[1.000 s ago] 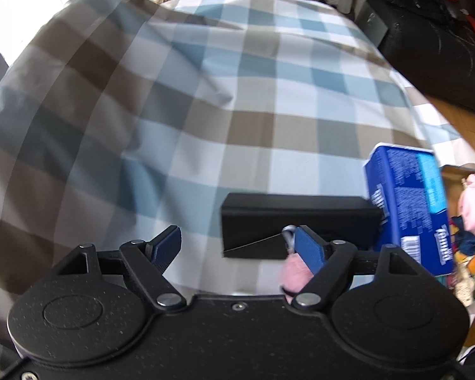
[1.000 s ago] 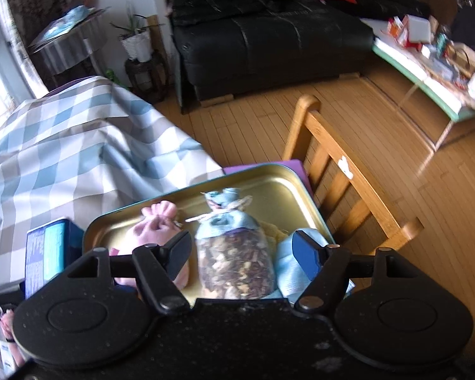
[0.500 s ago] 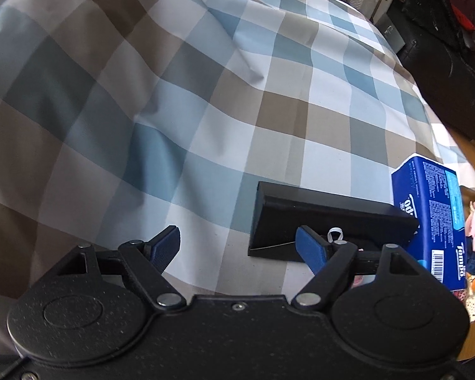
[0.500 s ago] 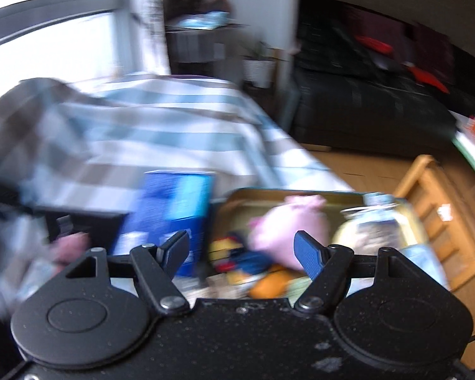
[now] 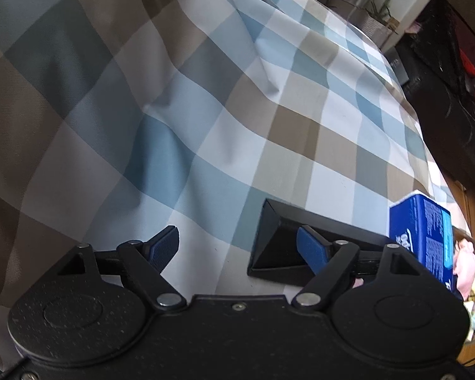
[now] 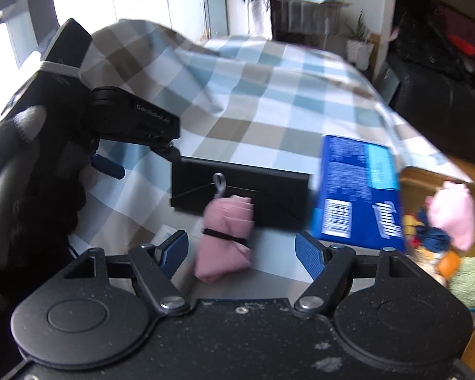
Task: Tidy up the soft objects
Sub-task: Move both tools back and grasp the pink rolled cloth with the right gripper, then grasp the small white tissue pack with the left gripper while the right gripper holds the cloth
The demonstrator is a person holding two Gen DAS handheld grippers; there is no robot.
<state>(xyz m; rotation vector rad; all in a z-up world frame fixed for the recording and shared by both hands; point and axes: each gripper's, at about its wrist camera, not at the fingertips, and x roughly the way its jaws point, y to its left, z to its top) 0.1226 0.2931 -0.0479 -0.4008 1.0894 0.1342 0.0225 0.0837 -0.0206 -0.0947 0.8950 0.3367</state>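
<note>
Pink folded cloth (image 6: 224, 237) lies on the checked bedcover (image 5: 205, 110) against a black box (image 6: 240, 196), between the right gripper (image 6: 241, 250)'s opening, empty jaws, likely for pickup; left gripper (image 5: 237, 247), also opening, holds nothing.

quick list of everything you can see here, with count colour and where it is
checked cloth: one, blue, brown and white, covering the whole surface
black box: one, black, low and long, lying on the cloth
pink fabric bundle: one, pink, bound with a black band, in front of the black box
blue packet: one, blue with white print, right of the black box
tray: one, gold-coloured, far right, holding a pink pouch and other small soft items, too blurred to count
sofa: one, black, in the background
left gripper: black with blue pads, jaws opening, nothing between them
right gripper: black with blue pads, jaws opening above the pink bundle, not gripping it
</note>
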